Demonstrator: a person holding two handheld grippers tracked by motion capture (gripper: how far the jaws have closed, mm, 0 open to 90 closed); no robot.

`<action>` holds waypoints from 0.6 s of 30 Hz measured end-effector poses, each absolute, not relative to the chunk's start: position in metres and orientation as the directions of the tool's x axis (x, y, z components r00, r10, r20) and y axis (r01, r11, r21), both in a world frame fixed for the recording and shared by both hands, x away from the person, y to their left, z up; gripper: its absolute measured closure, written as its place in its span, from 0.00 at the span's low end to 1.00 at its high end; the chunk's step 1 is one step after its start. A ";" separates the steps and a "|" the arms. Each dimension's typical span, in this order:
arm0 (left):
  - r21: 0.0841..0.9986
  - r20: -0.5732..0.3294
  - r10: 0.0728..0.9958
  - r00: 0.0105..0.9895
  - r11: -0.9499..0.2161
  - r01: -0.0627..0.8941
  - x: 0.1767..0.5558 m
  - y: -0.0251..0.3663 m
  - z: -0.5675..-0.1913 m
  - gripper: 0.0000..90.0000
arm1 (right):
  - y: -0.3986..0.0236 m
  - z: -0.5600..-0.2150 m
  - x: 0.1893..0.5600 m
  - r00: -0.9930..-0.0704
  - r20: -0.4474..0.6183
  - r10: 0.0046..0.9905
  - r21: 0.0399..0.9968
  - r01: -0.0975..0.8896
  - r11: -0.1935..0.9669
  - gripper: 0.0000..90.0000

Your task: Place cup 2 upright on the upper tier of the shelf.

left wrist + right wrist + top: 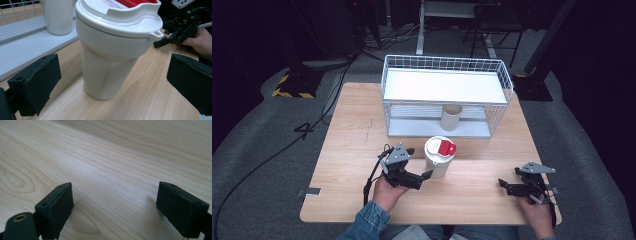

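A: The left gripper (pixel 426 176) had its jaws spread wide and released, with the white lidded cup (pixel 110 50) standing upright on the counter (pixel 472 192) between them but just ahead of the pads, touching neither.

B: What worried you?

A: The cup narrowed toward its base and carried a broad lid with a red flap (pixel 445 147) on top. It looked top-heavy to me. If one jaw met the wall before the other, I judged it would be pushed sideways or tipped rather than gripped.

B: And tipped toward what?

A: Beyond the jaws stood the wire rack (pixel 447 95) with a plain tumbler (pixel 451 117) on its lower shelf, near the cup. A shove forward could have knocked the cup against the rack's edge.

B: The other hand?

A: The right gripper (pixel 503 183) rested well apart, its jaws released over bare wood with nothing between them. It was too far off to steady anything.

B: So a grip too low?

A: Likely to slide along the taper, I thought.
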State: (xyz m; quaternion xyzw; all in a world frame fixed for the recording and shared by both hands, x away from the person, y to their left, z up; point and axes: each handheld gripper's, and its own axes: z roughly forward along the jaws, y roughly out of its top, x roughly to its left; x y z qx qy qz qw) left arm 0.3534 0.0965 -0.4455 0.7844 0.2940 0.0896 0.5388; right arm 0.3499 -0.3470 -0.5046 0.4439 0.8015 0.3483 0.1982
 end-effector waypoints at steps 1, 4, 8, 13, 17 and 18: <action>0.900 -0.175 0.557 0.812 -0.244 0.361 0.354 0.094 -0.446 0.00 | -0.347 -0.505 0.350 -0.527 -0.008 0.850 0.734 0.574 0.363 0.16; 0.905 -0.175 0.555 0.813 -0.235 0.355 0.356 0.091 -0.448 0.00 | -0.347 -0.505 0.350 -0.527 -0.008 0.850 0.734 0.574 0.363 0.16; 0.905 -0.186 0.547 0.816 -0.227 0.358 0.359 0.085 -0.452 0.00 | -0.347 -0.505 0.350 -0.527 -0.008 0.850 0.734 0.574 0.363 0.16; 0.914 -0.170 0.528 0.832 -0.231 0.333 0.364 0.076 -0.458 0.00 | -0.347 -0.505 0.350 -0.527 -0.009 0.850 0.734 0.574 0.363 0.16; 0.914 -0.174 0.515 0.839 -0.231 0.332 0.368 0.069 -0.463 0.00 | -0.347 -0.505 0.350 -0.527 -0.009 0.850 0.734 0.574 0.363 0.16; 0.915 -0.172 0.512 0.842 -0.234 0.329 0.369 0.067 -0.465 0.00 | -0.347 -0.505 0.350 -0.527 -0.009 0.850 0.734 0.574 0.363 0.16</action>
